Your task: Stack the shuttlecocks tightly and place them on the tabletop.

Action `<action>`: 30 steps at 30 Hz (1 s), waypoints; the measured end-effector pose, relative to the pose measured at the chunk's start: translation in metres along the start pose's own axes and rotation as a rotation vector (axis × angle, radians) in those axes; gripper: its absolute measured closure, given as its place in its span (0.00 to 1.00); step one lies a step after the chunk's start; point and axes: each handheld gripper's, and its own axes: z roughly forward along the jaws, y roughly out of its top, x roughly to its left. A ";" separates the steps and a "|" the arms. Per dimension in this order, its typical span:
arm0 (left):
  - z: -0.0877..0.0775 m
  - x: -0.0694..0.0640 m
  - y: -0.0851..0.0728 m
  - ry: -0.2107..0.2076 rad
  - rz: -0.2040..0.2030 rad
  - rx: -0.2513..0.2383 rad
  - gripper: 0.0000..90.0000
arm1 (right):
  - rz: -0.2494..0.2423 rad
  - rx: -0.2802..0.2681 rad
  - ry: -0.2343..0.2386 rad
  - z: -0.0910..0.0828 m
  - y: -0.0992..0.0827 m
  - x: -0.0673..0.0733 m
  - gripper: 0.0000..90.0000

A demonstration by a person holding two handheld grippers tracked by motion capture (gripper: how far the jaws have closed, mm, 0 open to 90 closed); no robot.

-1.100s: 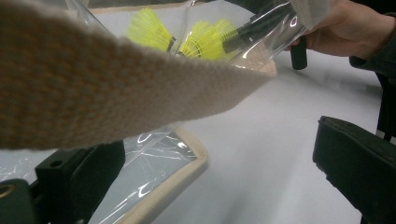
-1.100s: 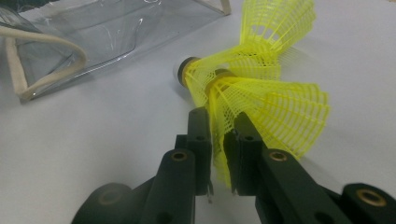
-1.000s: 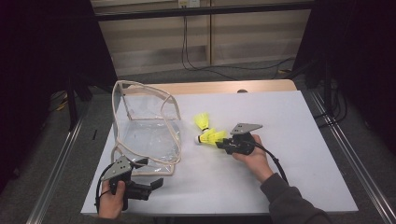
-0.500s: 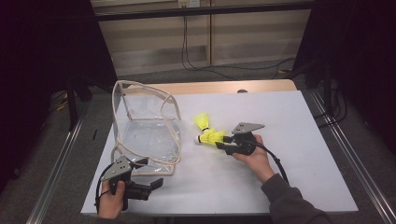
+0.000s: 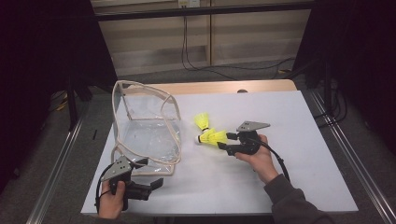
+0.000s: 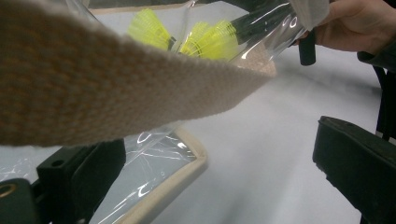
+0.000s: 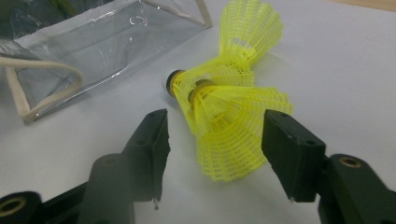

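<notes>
The right tool (image 7: 212, 156) has just been opening its jaws, and now they stand at medium width on both sides of a yellow shuttlecock (image 7: 233, 128) without pressing on it; in the right gripper view there is a gap at each pad. This shuttlecock lies on its side on the white desk (image 5: 303, 121), with the cork end pointing away from the tool, toward the bag. A second shuttlecock (image 7: 250, 28) lies just behind it and seems to touch it at the cork end.

The left tool (image 5: 140, 186) rests at the near left corner of the desk. Its jaws are wide apart, with the beige strap (image 6: 93, 79) of the clear plastic bag (image 5: 147, 135) passing over them; nothing is gripped.

I judge that the shuttlecock is very light, and its net skirt is soft and bends easily, so a hard squeeze there will deform it. A gentle hold low on the skirt, near the stiff ring and cork, looks safer. The bag is thin, slippery film; its woven strap and edge tape are the firm places to take.
</notes>
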 end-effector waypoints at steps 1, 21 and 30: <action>0.000 0.000 0.000 0.000 0.000 0.000 0.03 | 0.003 -0.001 0.000 -0.001 0.000 0.000 0.43; 0.001 0.001 -0.001 -0.007 -0.012 -0.015 0.03 | 0.003 -0.015 -0.061 -0.016 0.009 -0.003 0.16; 0.000 0.001 -0.002 -0.007 -0.014 -0.017 0.03 | 0.003 -0.029 -0.072 -0.022 0.020 -0.004 0.13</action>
